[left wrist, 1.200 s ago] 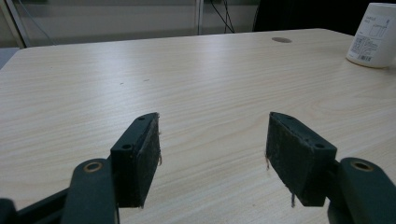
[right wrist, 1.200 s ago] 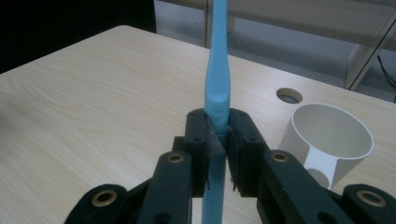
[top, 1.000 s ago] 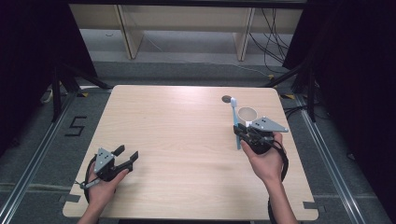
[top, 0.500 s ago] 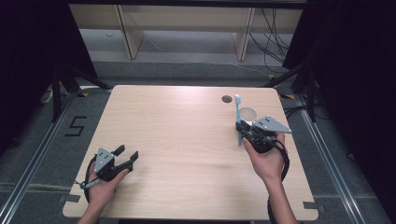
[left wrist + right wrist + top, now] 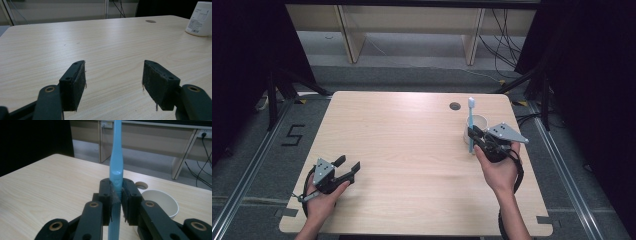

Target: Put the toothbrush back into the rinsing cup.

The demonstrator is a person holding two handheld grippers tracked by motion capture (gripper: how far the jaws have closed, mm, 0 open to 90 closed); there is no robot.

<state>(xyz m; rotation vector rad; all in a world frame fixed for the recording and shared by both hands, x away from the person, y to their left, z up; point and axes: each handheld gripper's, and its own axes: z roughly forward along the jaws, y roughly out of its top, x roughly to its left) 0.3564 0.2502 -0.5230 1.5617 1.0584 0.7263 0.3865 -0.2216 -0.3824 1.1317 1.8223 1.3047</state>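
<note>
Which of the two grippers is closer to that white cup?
The right. The right gripper, clamped on a blue toothbrush, sits right beside the white cup. The left gripper rests open at the table's near left corner, far across from it.

A light blue toothbrush (image 5: 470, 125) stands upright near the table's far right corner, bristle head on top — its ribbed lower handle is clamped between two black pads, and the smooth neck rises straight above them. Just behind it sits a white cup (image 5: 478, 123), empty, mouth open upward — close beside the toothbrush, near the table's right edge.
</note>
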